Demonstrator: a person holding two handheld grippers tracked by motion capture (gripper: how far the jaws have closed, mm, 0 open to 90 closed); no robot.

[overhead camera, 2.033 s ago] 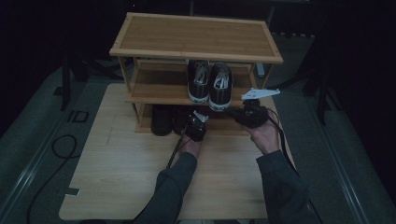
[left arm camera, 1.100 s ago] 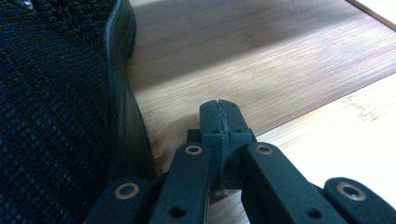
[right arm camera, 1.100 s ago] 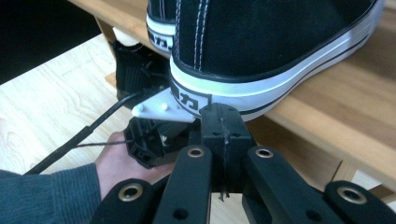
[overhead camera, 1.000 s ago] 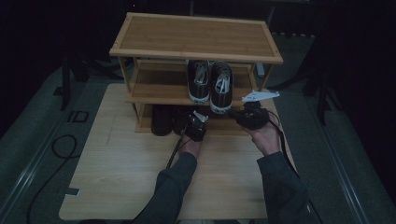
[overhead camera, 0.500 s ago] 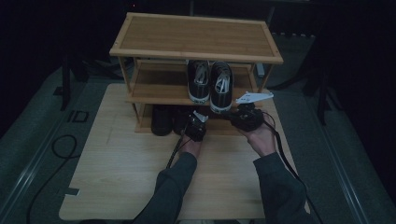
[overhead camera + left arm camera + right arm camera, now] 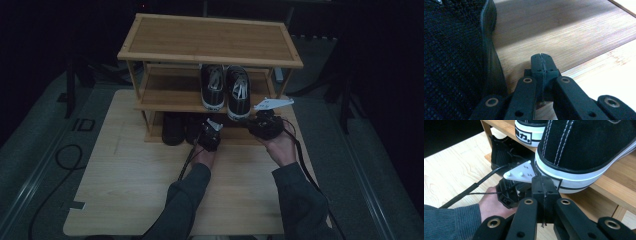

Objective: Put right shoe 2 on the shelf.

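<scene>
**Both claws pause shut at the foot of the shoe rack**

Barely anything shifts between the earlier high views and this one: my right gripper (image 6: 266, 125) edges slightly inward, towards the left one, and stops below the front edge of the middle shelf, while my left gripper (image 6: 209, 135) stays put at the bottom shelf. The black mesh shoe (image 6: 451, 62) on that bottom shelf lies just beside my left claw, whose jaws are pressed together with nothing between them; their tips rest over bare bamboo next to the shoe's sole, not on it. Its partner (image 6: 173, 127) sits further left on the same shelf, dark and hard to read from above. My right claw is likewise closed and empty, its tip up against the white rubber sole of the right-hand black canvas sneaker (image 6: 584, 147), which stands with its mate (image 6: 213, 85) on the middle shelf of the bamboo shoe rack (image 6: 210, 37). Through the right gripper view my other hand (image 6: 491, 203) holds its gripper low by the wooden board (image 6: 135, 190). I judge no shoe is being moved yet: both claws must open before either can take one.
</scene>
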